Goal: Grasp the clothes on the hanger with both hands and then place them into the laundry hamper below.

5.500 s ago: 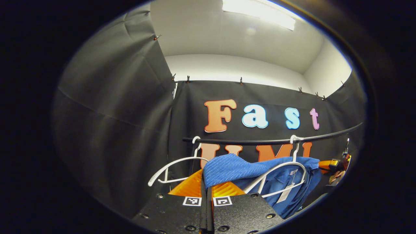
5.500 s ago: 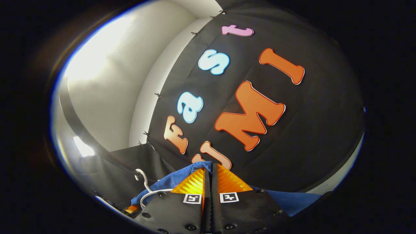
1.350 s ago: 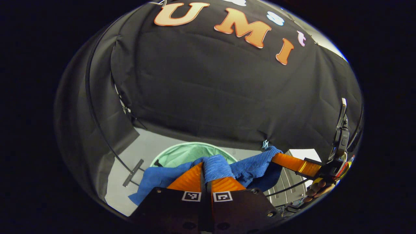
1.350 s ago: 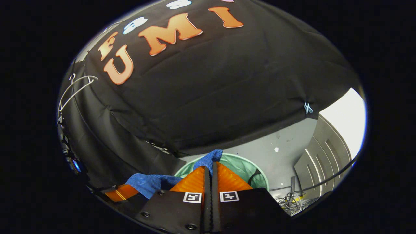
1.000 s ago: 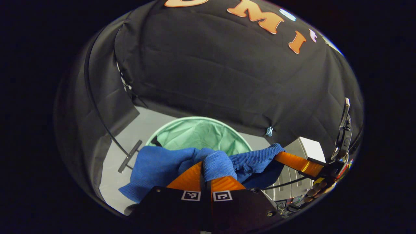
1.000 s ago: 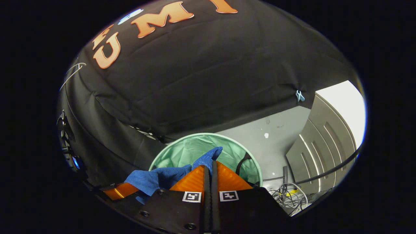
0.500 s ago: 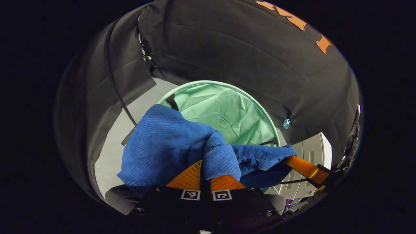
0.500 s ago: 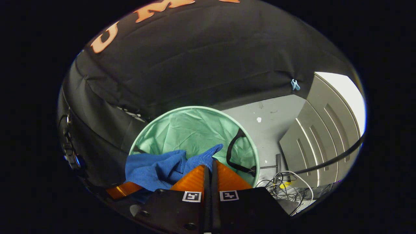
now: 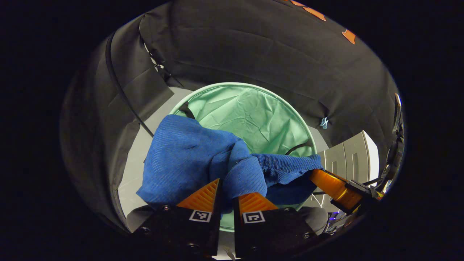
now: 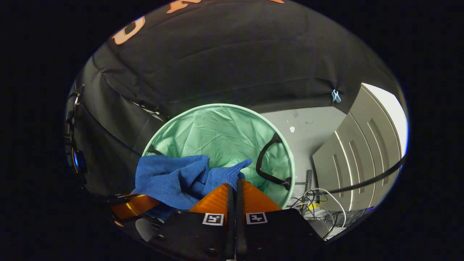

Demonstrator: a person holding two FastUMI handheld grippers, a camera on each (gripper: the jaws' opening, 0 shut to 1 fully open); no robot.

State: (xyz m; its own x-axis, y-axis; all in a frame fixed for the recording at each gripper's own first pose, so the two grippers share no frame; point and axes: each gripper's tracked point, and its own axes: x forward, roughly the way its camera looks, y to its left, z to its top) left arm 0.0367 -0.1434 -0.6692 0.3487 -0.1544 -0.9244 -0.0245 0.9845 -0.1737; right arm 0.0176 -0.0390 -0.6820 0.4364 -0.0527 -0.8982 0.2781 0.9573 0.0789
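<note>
We've got the blue shirt [image 9: 188, 156] right over the hamper [image 9: 250, 88], left gripper [image 9: 225, 194] parting, right gripper [image 10: 233, 188] pinching it, so let both go together

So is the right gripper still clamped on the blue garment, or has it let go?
Touching. In the right gripper view the right gripper has its fingers pressed together on a fold of the blue garment, above the green hamper.

Blue garment [image 9: 188, 156] hangs over green hamper [image 9: 253, 108].
</note>
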